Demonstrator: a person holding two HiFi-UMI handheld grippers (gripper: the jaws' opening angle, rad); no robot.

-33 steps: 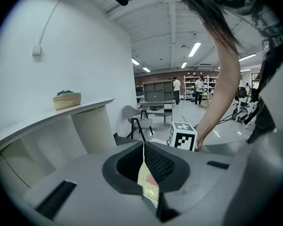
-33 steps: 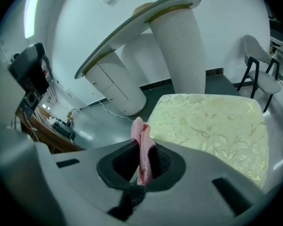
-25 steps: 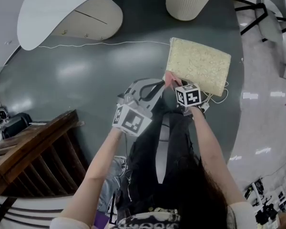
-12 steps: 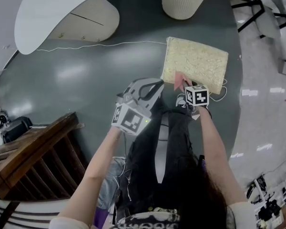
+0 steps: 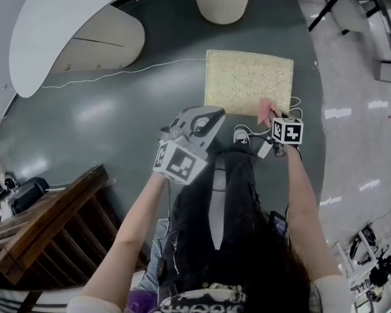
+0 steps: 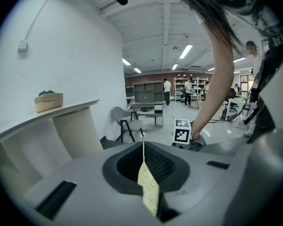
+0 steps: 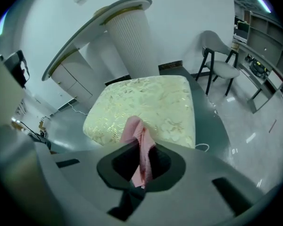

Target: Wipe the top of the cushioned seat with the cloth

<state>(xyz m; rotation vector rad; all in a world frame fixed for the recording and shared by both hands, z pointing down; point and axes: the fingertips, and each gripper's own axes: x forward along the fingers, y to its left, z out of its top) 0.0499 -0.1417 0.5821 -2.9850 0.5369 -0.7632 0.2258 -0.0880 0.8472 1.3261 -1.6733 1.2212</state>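
Right claw (image 5: 270,116) has slid right along cushioned seat (image 5: 247,77) edge, pinching limp cloth (image 7: 139,140) by its bunch; left claw (image 5: 208,117) nips seat corner.

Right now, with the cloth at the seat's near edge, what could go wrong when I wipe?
The right gripper pinches only a narrow fold of the pink cloth, so it may pull free on the cushioned seat and its textured top. A white cable loops beside that gripper and could snag. The left gripper is shut on the seat's edge; tugging may shift it.
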